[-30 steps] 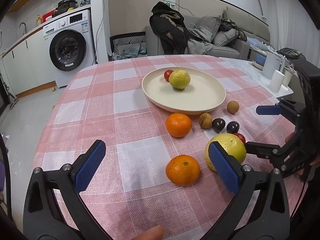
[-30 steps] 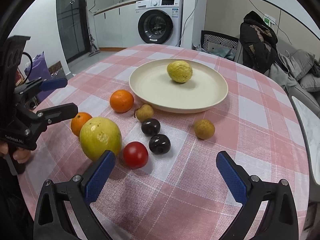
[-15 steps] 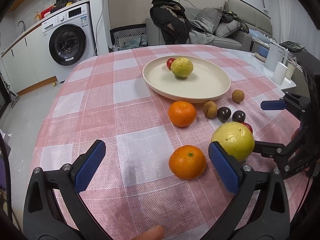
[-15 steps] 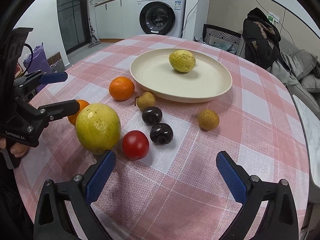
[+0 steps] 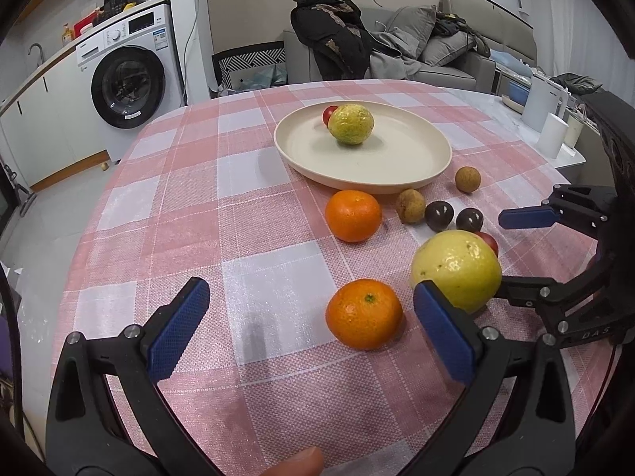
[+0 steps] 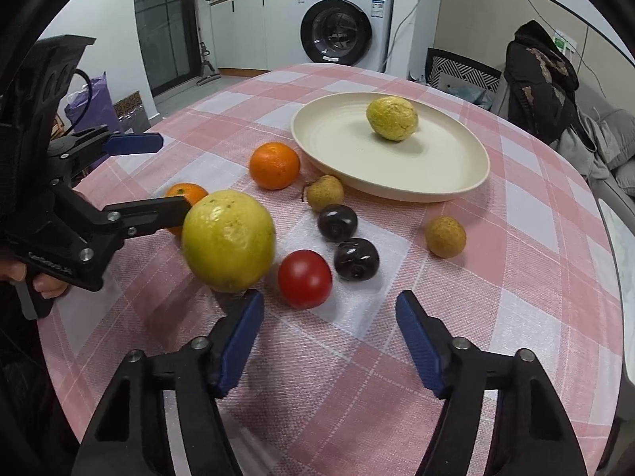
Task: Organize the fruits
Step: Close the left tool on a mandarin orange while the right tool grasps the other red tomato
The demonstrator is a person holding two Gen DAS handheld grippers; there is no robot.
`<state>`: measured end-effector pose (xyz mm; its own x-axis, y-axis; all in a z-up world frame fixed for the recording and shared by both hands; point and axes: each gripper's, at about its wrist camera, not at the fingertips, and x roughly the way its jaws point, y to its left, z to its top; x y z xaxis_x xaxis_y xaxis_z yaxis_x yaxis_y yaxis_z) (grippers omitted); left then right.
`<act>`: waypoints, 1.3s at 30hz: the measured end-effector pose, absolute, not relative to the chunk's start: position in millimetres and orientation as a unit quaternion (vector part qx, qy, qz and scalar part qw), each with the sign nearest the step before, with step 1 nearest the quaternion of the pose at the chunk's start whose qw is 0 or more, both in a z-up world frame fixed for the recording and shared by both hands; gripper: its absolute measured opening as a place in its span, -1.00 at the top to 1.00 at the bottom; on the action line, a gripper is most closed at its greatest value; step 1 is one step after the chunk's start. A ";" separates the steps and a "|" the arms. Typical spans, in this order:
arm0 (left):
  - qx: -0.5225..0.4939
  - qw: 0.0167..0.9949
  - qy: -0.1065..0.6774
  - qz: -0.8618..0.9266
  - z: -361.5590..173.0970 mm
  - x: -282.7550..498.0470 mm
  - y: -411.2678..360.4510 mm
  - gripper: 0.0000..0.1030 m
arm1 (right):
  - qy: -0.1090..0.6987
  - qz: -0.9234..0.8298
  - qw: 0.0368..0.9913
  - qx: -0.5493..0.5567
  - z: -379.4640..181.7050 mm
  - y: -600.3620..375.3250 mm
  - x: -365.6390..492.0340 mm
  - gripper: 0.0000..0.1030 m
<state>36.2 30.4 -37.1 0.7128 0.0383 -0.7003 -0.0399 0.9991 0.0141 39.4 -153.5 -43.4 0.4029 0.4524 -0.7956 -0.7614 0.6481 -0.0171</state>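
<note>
A cream plate (image 5: pixel 397 186) (image 6: pixel 397 194) holds a yellow fruit (image 5: pixel 351 123) (image 6: pixel 392 118) with a small red tomato (image 5: pixel 328 114) behind it. On the checked cloth lie two oranges (image 5: pixel 353 216) (image 5: pixel 363 313), a big yellow fruit (image 5: pixel 456 269) (image 6: pixel 229 240), a red tomato (image 6: pixel 304 277), two dark fruits (image 6: pixel 337 222) and two brown ones (image 6: pixel 325 193). My left gripper (image 5: pixel 311 331) is open, the near orange just ahead of its tips. My right gripper (image 6: pixel 329 341) has its jaws closing with nothing pressed between them; the red tomato sits just beyond its tips.
The round table drops off close behind both grippers. A washing machine (image 5: pixel 127 87) stands at the back left, a chair with a black coat (image 5: pixel 329 35) and a sofa behind the table. White cups (image 5: pixel 551 135) stand on a side table at the right.
The right gripper's jaws have narrowed markedly. Both views have drawn slightly closer to the fruits, and the big yellow fruit looms larger. The left jaws keep their width.
</note>
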 end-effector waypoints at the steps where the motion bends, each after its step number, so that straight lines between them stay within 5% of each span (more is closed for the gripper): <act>1: 0.000 0.925 0.379 0.021 -37.2 36.4 30.0 -0.99 | 0.402 0.377 0.812 -0.192 -43.7 -153.0 38.3 -0.25; 8: 0.001 0.922 0.388 0.015 -41.1 39.6 26.9 -0.99 | 0.406 0.391 0.805 -0.188 -44.0 -150.2 35.4 0.11; 25: -0.010 0.912 0.409 0.016 -49.2 45.3 33.6 -0.98 | 0.405 0.398 0.805 -0.172 -43.9 -145.1 42.8 0.30; 39: -0.014 0.904 0.423 -0.061 -53.0 42.9 20.2 0.27 | 0.402 0.398 0.806 -0.174 -44.1 -145.1 43.2 0.44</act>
<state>42.9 20.2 -53.0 0.6352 -0.1217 -0.7627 0.0974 0.9922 -0.0772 43.2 -145.1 -44.1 0.3601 0.5027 -0.7859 -0.7816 0.6226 0.0401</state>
